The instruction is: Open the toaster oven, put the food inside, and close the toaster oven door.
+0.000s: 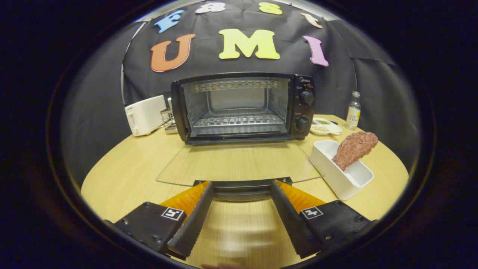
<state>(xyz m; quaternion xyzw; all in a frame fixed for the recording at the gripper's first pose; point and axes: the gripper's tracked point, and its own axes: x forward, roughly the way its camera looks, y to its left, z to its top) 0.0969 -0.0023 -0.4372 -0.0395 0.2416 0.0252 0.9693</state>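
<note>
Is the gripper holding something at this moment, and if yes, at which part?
Nothing is held. The gripper is open, its fingers spread either side of the handle of the lowered oven door. The meat lies in its white tray.

The one camera rode on the gripper [242, 186], low over the wooden table [123, 175], and looked forward along the two spread fingers [194, 216]. It faced the toaster oven [242, 106] squarely, near enough that the lowered glass door [239, 162] reached right up to the fingertips. Its wide fisheye view also took in the white tray [341, 175] off to the right.
</note>
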